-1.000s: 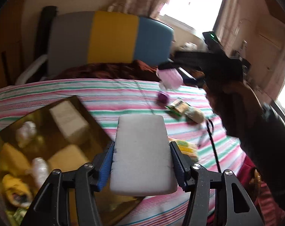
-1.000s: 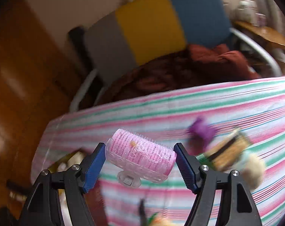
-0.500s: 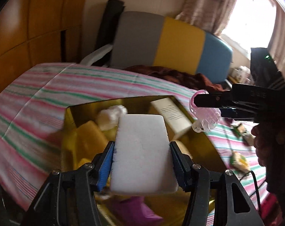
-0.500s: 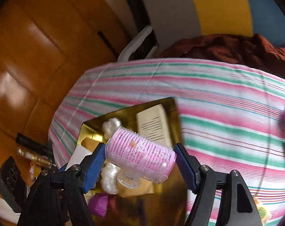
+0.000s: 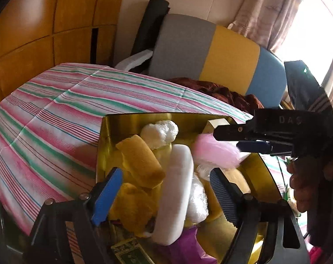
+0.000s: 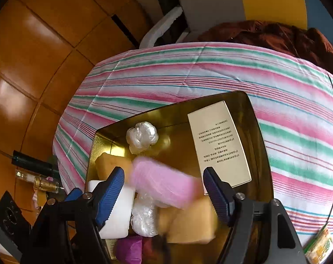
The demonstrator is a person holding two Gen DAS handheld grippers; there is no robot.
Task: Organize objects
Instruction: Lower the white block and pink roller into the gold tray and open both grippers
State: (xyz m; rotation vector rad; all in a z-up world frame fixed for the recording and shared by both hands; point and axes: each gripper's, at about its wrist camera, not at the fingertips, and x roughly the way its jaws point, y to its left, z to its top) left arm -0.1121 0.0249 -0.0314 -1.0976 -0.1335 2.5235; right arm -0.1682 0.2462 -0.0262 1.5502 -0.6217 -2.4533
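Both claws have swung in from over the striped cloth (image 5: 56,118) to hang above the gold tray (image 6: 252,118), and both loads have come free. The desk under that pink, green and white cloth is carrying the tray, and a grey, yellow and blue chair back (image 5: 210,52) is standing behind. The left claw (image 5: 166,193) has just been opening: its blue pads are standing wide, off the white sponge block (image 5: 177,189), which is sitting tilted between them on the yellow sponges (image 5: 140,160) inside the tray. The right claw (image 6: 164,189) is spreading wide too, holding nothing; the pink hair roller (image 6: 164,184) is showing as a blur between its pads, apparently dropping. A cream printed box (image 6: 219,140) is lying flat in the tray's far right part, and a crumpled clear plastic ball (image 6: 142,136) is sitting near the far wall.
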